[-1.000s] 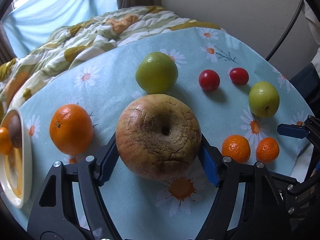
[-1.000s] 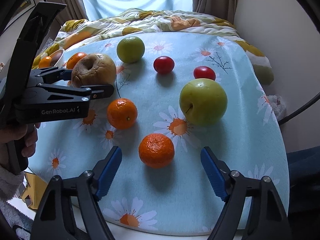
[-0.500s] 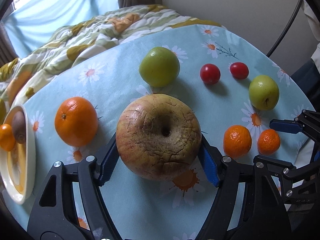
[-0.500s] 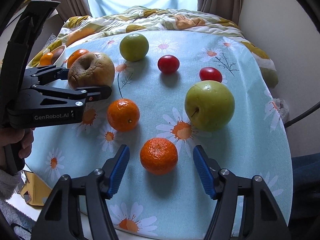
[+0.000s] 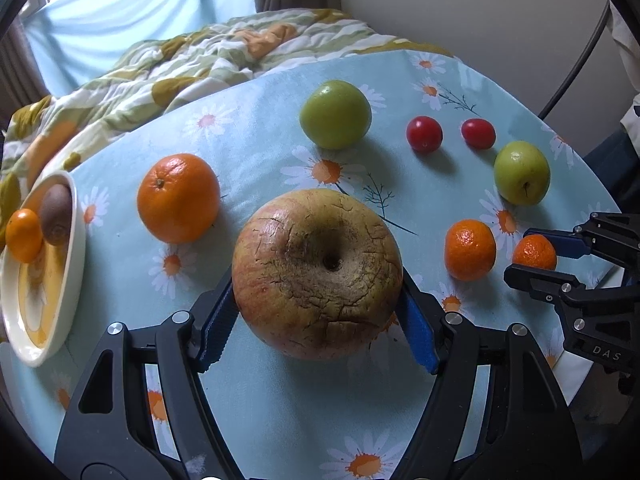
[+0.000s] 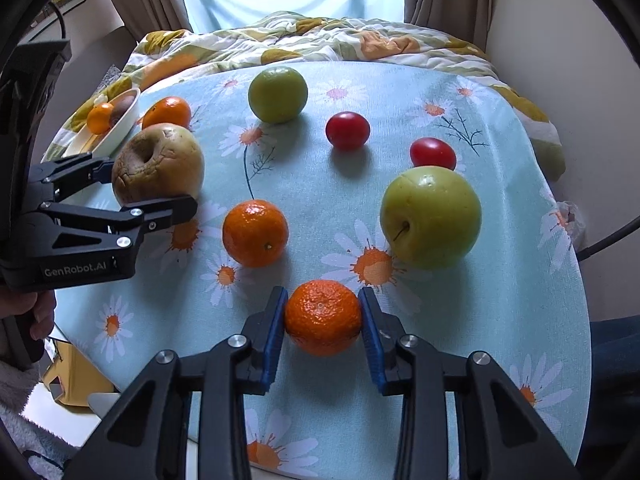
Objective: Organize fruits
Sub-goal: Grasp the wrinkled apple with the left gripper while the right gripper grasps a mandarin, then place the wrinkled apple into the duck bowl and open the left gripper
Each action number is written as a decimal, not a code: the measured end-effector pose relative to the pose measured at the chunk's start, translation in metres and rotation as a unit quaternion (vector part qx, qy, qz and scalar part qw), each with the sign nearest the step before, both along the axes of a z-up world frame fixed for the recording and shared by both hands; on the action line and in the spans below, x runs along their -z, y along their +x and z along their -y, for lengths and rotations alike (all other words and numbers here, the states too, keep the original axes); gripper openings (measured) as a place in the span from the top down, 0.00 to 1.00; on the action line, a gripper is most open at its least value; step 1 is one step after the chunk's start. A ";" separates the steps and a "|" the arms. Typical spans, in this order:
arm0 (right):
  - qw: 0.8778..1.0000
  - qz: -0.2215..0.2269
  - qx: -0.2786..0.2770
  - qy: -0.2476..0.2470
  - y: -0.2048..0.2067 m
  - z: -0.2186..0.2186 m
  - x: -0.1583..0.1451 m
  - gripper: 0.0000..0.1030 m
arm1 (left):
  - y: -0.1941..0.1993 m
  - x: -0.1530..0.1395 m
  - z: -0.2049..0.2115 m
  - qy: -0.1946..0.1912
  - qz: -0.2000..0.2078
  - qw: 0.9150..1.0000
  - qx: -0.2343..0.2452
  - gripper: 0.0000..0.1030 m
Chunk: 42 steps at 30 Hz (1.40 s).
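Right wrist view: right gripper [image 6: 323,322] jaws just closed, mandarin [image 6: 323,322] pinched on tablecloth [image 6: 520,280]. Left gripper [image 5: 318,314] clamped around big apple [image 5: 318,274]. Counted on cloth: two green apples, two red fruits, two more oranges. Bowl [image 5: 76,240]: two fruits held.

Left tongs [image 5: 318,322]: black frame, blue ribbed pads, round silver screws
Right tongs [image 6: 323,322]: same black, blue pads, silver screws
Words: white "GenRobot.AI", "DAS"
Sleeve [image 6: 16,396]: grey, fluffy
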State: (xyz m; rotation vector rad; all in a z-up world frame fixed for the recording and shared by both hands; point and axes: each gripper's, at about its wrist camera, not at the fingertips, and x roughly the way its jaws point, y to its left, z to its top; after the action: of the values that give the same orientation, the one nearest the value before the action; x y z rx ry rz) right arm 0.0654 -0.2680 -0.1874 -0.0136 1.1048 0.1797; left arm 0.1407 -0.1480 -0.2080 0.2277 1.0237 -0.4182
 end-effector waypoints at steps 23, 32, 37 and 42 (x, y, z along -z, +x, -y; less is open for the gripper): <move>0.996 0.062 -0.069 -0.007 -0.005 -0.042 -0.074 0.68 | -0.060 -0.092 -0.076 -0.043 0.055 0.992 -0.107 0.23; 0.991 0.082 -0.107 0.009 0.011 -0.097 -0.107 0.68 | -0.066 -0.123 -0.137 -0.044 0.079 0.985 -0.149 0.23; 0.987 0.088 -0.133 0.008 0.021 -0.137 -0.114 0.68 | -0.060 -0.128 -0.176 -0.045 0.081 0.983 -0.161 0.23; 0.987 0.082 -0.134 0.018 0.032 -0.176 -0.116 0.68 | -0.047 -0.127 -0.212 -0.041 0.077 0.983 -0.160 0.23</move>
State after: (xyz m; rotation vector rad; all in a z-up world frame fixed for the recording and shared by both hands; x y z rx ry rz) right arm 0.0971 -0.0918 -0.0717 -0.1430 0.9313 0.4330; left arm 0.0940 0.0644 -0.0810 0.0185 0.8701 -0.1478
